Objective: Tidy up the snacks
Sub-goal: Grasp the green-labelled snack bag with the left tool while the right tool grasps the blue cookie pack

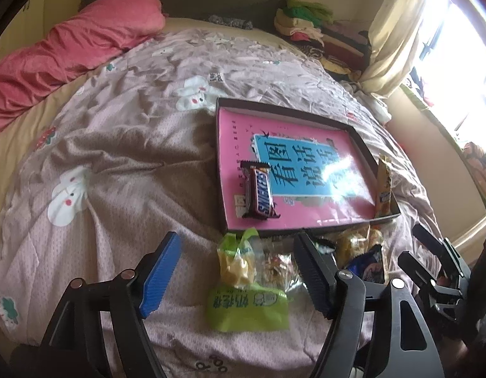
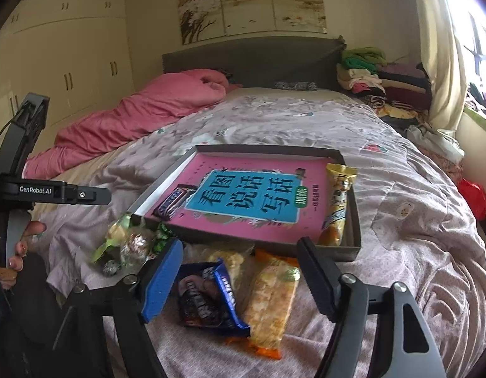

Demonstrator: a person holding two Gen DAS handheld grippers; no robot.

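A shallow dark box (image 1: 293,111) (image 2: 337,252) with a pink book in its bottom lies on the bed. A Snickers bar (image 1: 258,190) (image 2: 173,203) lies at its left side and a yellow snack pack (image 1: 383,189) (image 2: 337,203) along its right side. In front of the box lie loose snacks: green packs (image 1: 247,308) (image 2: 117,239), a blue Oreo pack (image 2: 208,296) (image 1: 369,266) and an orange pack (image 2: 271,296). My left gripper (image 1: 240,272) is open over the green packs. My right gripper (image 2: 240,278) is open over the Oreo and orange packs.
The bed is covered by a rumpled pink-grey quilt (image 1: 123,145). A pink blanket (image 1: 73,50) (image 2: 139,116) lies at the far left. Folded clothes (image 2: 378,78) are piled at the headboard's right. A window with a curtain (image 1: 397,31) is on the right.
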